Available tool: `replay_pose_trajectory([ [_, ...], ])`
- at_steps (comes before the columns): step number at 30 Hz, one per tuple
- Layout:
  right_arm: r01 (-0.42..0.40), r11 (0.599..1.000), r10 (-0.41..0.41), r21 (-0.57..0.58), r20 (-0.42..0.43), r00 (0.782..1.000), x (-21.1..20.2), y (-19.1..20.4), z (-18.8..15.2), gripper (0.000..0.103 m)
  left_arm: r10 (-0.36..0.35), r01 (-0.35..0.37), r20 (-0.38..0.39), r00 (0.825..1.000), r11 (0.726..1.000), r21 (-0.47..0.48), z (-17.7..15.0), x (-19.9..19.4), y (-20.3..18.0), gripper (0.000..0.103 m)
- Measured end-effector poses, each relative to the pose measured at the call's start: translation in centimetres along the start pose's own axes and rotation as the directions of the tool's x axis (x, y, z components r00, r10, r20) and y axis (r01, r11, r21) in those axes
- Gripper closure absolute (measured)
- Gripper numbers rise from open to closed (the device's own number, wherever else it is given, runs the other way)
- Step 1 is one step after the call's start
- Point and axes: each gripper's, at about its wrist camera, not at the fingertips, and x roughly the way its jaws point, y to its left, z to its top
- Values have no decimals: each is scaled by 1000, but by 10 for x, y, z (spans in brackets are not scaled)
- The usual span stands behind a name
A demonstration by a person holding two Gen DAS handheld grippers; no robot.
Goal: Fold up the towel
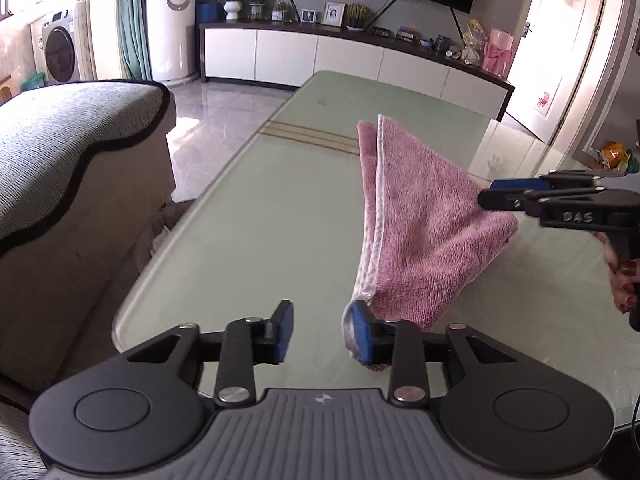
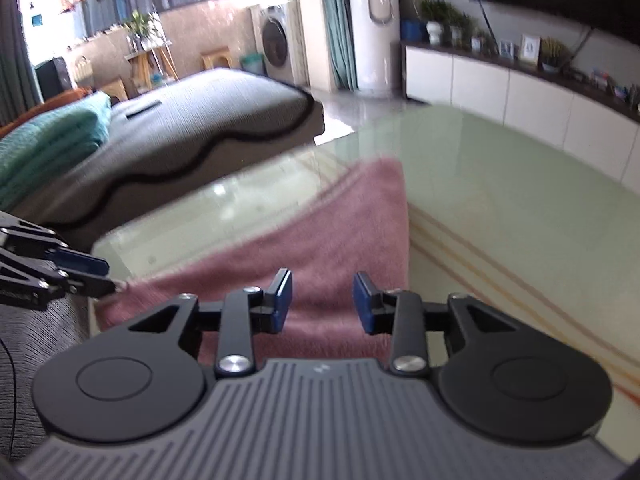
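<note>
A pink towel (image 1: 420,220) lies folded on the pale green glass table (image 1: 260,220), its white-hemmed edges stacked along the left side. My left gripper (image 1: 322,332) stands open at the towel's near corner. That corner drapes against the right finger's blue pad (image 1: 362,334), and only bare glass shows in the gap. My right gripper (image 1: 486,194) reaches in from the right at the towel's right corner. In the right wrist view that gripper (image 2: 322,304) is open just above the towel (image 2: 340,232), with nothing pinched. The left gripper (image 2: 106,276) shows at the far left by the towel's corner.
A grey sofa (image 1: 60,160) with black piping runs close along the table's left edge, with a teal blanket (image 2: 48,148) on it. A white TV cabinet (image 1: 340,56) stands beyond the table's far end. A person's hand (image 1: 624,280) holds the right gripper's handle.
</note>
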Motion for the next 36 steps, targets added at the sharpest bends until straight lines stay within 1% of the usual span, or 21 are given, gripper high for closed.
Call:
replay_pose_trajectory([
  [1, -2, 1000, 2, -11, -11, 1000, 0, 1, 1, 70, -4, 4, 3, 1000, 1000, -5, 1, -2, 1, 60],
  [4, -6, 999, 4, -34, -50, 999, 6, 3, -2, 70, -4, 5, 23, 1000, 1000, -19, 2, -9, 5, 53],
  [6, -7, 999, 4, -39, -78, 997, 13, 3, -5, 70, -1, 2, 41, 999, 1000, -28, 3, -13, 6, 46],
  [7, -4, 999, 1, -39, -94, 996, 17, 3, -7, 70, -4, 5, 49, 999, 999, -34, 4, -15, 6, 45],
  [8, -2, 999, -2, -37, -104, 995, 19, 2, -9, 70, -11, 14, 54, 998, 999, -41, 4, -16, 8, 44],
  [10, 1, 999, -5, -34, -123, 992, 26, 2, -12, 69, -48, 51, 47, 998, 997, -50, 5, -18, 8, 39],
  [12, -1, 1000, -2, -31, -125, 992, 28, 3, -13, 68, -91, 93, 34, 995, 994, -53, 6, -17, 6, 37],
  [14, -2, 1000, -1, -30, -130, 992, 27, 2, -13, 68, -132, 132, 11, 991, 991, -35, 3, -13, 0, 37],
  [16, -3, 999, -2, -34, -135, 991, 28, 3, -13, 68, -149, 150, -23, 988, 989, 16, 0, -4, -12, 36],
  [21, -1, 999, -4, -36, -147, 989, 29, 5, -12, 67, -144, 152, -73, 987, 982, 113, -11, 16, -36, 35],
  [26, -7, 999, 3, -31, -148, 989, 27, 4, -12, 67, -115, 129, -93, 989, 978, 163, -18, 33, -48, 35],
  [28, -13, 1000, 10, -22, -148, 989, 26, 2, -12, 67, -94, 111, -100, 990, 979, 174, -19, 40, -51, 38],
  [29, -15, 1000, 12, -20, -147, 989, 26, 2, -12, 67, -85, 103, -101, 991, 979, 177, -19, 42, -52, 42],
  [30, -16, 1000, 14, -18, -147, 989, 26, 1, -11, 67, -67, 84, -96, 993, 979, 185, -19, 45, -53, 48],
  [31, -21, 1000, 19, -13, -143, 989, 25, 1, -9, 67, -49, 66, -91, 995, 979, 195, -20, 46, -53, 52],
  [32, -35, 999, 35, 7, -130, 991, 22, -2, -7, 67, -32, 49, -86, 996, 976, 210, -19, 46, -54, 59],
  [33, -46, 999, 48, 18, -118, 992, 19, -3, -5, 67, -21, 38, -82, 996, 975, 220, -19, 46, -55, 62],
  [34, -65, 997, 68, 30, -88, 994, 15, -5, 0, 67, -22, 40, -82, 996, 974, 221, -19, 46, -54, 63],
  [36, -67, 998, 68, 20, -80, 994, 13, -5, 4, 66, -24, 42, -82, 996, 973, 225, -18, 45, -53, 68],
])
